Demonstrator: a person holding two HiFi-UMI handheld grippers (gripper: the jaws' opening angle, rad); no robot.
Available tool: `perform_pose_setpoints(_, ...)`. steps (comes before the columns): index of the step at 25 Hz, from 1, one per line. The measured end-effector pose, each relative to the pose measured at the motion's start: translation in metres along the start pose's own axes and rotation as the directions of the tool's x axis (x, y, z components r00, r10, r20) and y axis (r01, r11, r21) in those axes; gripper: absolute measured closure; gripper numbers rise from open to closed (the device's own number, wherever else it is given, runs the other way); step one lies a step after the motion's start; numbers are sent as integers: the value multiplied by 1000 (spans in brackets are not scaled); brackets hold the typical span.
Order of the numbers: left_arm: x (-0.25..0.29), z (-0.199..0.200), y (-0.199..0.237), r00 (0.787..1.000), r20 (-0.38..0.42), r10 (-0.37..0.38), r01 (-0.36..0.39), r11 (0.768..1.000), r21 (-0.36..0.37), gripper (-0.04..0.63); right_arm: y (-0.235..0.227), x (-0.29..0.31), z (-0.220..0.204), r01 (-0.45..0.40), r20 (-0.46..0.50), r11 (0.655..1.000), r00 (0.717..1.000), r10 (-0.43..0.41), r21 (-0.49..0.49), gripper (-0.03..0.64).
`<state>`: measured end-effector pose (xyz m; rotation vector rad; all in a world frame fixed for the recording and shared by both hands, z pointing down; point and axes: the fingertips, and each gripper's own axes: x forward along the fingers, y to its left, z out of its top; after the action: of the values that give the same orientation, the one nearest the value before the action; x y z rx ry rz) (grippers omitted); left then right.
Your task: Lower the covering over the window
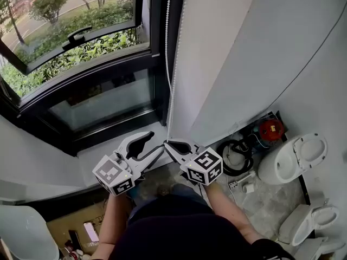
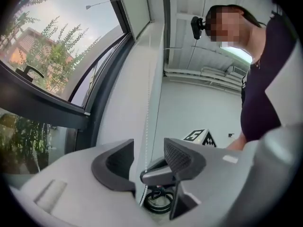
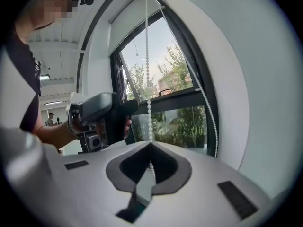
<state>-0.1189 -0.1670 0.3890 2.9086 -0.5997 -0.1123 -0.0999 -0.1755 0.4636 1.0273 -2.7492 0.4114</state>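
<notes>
Window: a tall, dark-framed glass window (image 1: pixel 92 99) with green shrubs and trees outside; the head view looks steeply down along it.
Covering: it shows only as a pale white band (image 3: pixel 125 11) across the top of the window in the right gripper view. The glass below it is uncovered.
Cord: a white beaded pull chain (image 1: pixel 169 64) hangs down the window's right-hand frame, next to the white wall.
Right gripper: the grey two-jaw right gripper (image 3: pixel 150 145) has its dark pads pressed together on the beaded chain, which runs up from the pinch point.
Left gripper: the matching left gripper (image 2: pixel 149 160) has its jaws spread wide. The chain passes down through the gap, and I cannot see either pad touching it.
Placing: in the head view the two grippers are close side by side at the chain, tips nearly meeting, each with its black-and-white marker cube (image 1: pixel 114 175) towards the person.
Floor: the grey speckled floor (image 1: pixel 260 199) by the wall has a coiled black hose (image 1: pixel 238 158) and white toilet bowls (image 1: pixel 295 158) on it.
</notes>
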Motion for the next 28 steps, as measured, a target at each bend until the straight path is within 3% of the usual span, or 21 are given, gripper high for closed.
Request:
perform_pose_setpoints(4,16,6,-8,999,-21,-39,40,999,25,390,3,0,-1,-10,-25,1000,1000,9,-21,604)
perform_pose_setpoints(8,21,5,-11,998,-31,-63,64,998,19,390,10,8,-27,-63,-168,994,985,47,-91,604)
perform_pose_setpoints(15,24,-1,-9,997,-46,-58,58,998,1,393,16,13,-38,-104,-199,993,976,90,-59,604)
perform_pose_setpoints(19,25,-4,-9,997,-46,-62,61,998,-13,400,16,15,-58,-127,-282,988,955,97,-90,604)
perform_pose_setpoints(28,29,-15,-9,994,-83,-69,67,997,-29,451,16,15,-61,-131,-283,988,954,102,-85,604)
